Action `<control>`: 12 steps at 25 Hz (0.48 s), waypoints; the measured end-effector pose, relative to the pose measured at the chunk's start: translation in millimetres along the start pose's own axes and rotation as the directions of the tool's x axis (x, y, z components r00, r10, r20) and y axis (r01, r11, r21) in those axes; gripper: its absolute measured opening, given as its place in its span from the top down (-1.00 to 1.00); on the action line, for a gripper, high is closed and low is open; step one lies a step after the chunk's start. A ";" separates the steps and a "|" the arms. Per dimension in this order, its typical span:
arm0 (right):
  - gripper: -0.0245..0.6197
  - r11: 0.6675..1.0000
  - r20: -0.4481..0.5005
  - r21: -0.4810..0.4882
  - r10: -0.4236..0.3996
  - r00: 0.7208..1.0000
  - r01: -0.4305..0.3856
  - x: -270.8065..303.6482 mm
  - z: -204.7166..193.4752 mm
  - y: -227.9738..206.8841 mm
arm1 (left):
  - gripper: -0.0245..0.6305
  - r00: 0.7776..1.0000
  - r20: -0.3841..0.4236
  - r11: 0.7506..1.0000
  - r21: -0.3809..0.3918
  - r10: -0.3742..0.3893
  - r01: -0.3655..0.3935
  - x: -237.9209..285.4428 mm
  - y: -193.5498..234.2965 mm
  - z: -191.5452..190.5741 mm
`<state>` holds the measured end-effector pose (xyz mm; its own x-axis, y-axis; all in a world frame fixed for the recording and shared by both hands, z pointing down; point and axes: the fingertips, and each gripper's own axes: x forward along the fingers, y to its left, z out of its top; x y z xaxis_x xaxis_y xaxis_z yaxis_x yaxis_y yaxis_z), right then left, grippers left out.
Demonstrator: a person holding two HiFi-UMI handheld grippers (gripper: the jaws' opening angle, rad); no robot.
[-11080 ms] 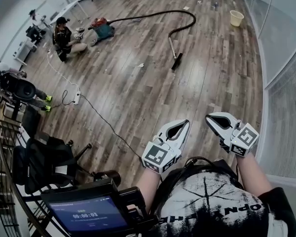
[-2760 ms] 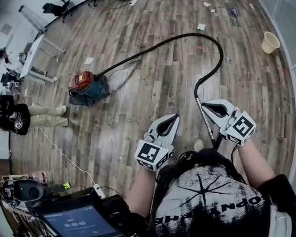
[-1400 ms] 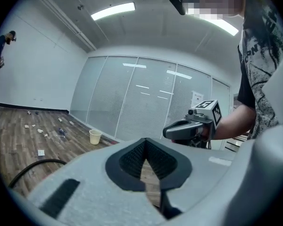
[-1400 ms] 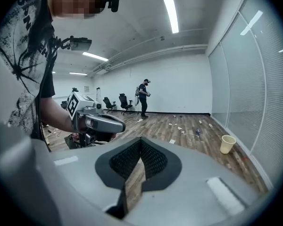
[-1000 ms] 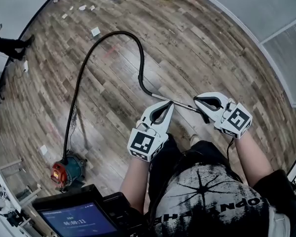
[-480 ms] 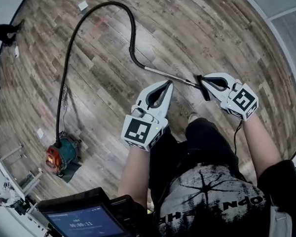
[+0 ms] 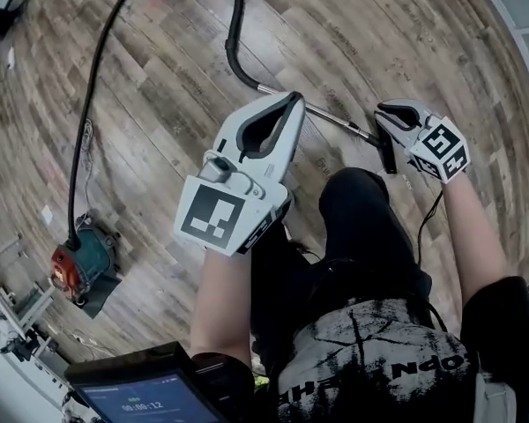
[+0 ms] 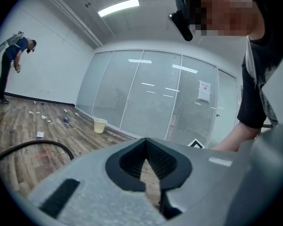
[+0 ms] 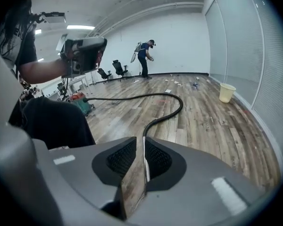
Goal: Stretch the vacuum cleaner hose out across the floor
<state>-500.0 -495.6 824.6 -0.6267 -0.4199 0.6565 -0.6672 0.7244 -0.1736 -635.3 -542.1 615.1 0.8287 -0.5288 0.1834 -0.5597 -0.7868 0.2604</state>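
1. Though the right gripper (image 7: 386, 115) hangs low by the metal wand (image 7: 331, 117), nothing is gripped yet: its jaws have just been opening and stand slightly apart, with the wand lined up in the gap.
2. Left gripper (image 7: 293, 104): jaws together, empty.
3. Hose (image 7: 232, 25) lies looped on the floor (image 7: 159, 148), running to the vacuum cleaner (image 7: 75, 267); stretching looks wholly undone.

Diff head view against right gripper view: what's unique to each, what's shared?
Head view only: the floor nozzle and the screen at the bottom edge. Right gripper view only: a yellow bin, a standing person far off and office chairs. Both: the black hose, the vacuum cleaner, the metal wand and the left gripper.
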 end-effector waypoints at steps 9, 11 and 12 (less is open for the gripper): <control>0.54 0.997 -0.180 -0.031 0.068 0.981 -0.074 145.7 -183.0 -35.9 | 0.93 0.999 -0.032 0.995 0.102 0.000 0.003 31.9 16.6 -114.3; 0.50 0.994 -0.227 -0.025 0.096 0.969 -0.104 168.7 -214.5 -39.1 | 0.93 0.998 -0.052 0.992 0.124 0.022 -0.015 35.0 14.7 -131.3; 0.47 0.993 -0.255 -0.017 0.112 0.960 -0.120 179.9 -231.0 -39.5 | 0.93 0.997 -0.062 0.991 0.128 0.038 -0.030 35.3 14.0 -139.5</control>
<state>-493.4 -473.5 1119.1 -0.5739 -0.1823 0.7984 -0.5801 0.7787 -0.2392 -614.8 -527.4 757.4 0.8048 -0.5376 0.2516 -0.5788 -0.8048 0.1317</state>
